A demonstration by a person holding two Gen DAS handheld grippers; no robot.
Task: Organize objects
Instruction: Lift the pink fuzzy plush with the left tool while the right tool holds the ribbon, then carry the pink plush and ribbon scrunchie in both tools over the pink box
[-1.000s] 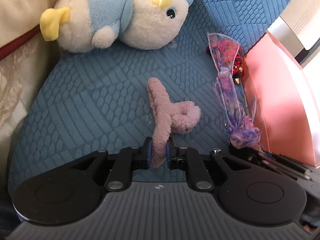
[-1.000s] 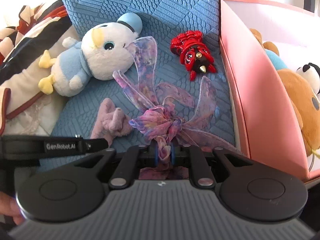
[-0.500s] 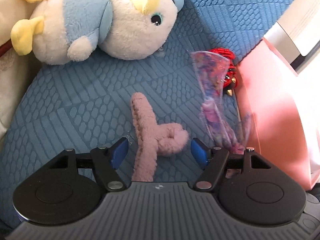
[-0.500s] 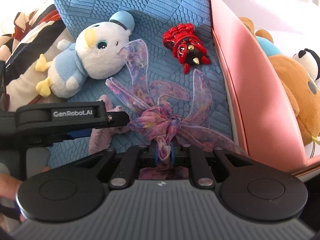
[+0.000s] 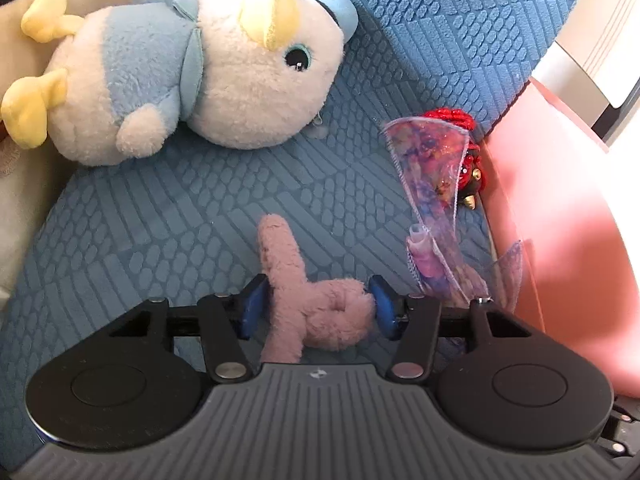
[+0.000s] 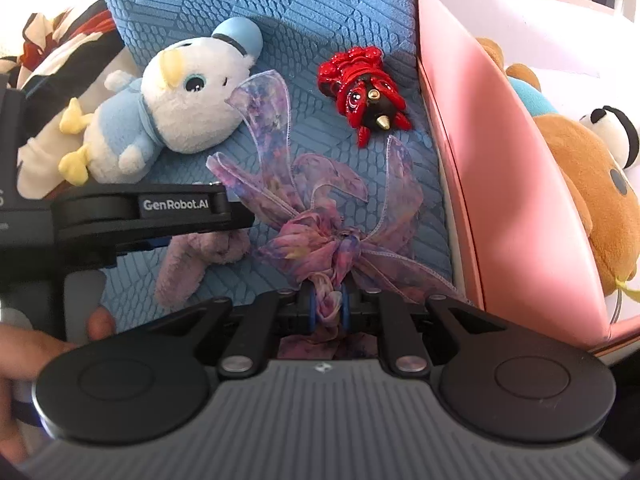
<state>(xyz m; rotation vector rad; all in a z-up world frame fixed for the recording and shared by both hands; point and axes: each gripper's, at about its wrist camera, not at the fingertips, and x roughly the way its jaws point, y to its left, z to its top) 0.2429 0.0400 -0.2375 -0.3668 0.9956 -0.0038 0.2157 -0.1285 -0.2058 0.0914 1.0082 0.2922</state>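
A pink fuzzy hair clip (image 5: 280, 256) lies on the blue quilted cushion (image 5: 152, 240). My left gripper (image 5: 316, 306) straddles it and its jaws are closing. The right pad touches the clip's curled end and the left pad stands just beside its stem. My right gripper (image 6: 326, 306) is shut on the knot of a purple sheer ribbon bow (image 6: 320, 240), whose loops spread over the cushion. The bow's tall loop (image 5: 432, 184) also shows at the right of the left wrist view. The clip (image 6: 188, 264) lies partly hidden under the left gripper's black casing (image 6: 140, 216).
A white and blue plush bird (image 5: 192, 72) lies at the back left. A red beetle toy (image 6: 364, 88) sits by the pink box wall (image 6: 500, 184). Plush bears (image 6: 580, 184) fill the box. Striped cloth (image 6: 60, 40) is at the far left, a hand (image 6: 40, 360) low left.
The left gripper let go of the clip's stem, opened wide, slid forward, and now narrows around the clip's middle. The right gripper stayed shut on the bow.
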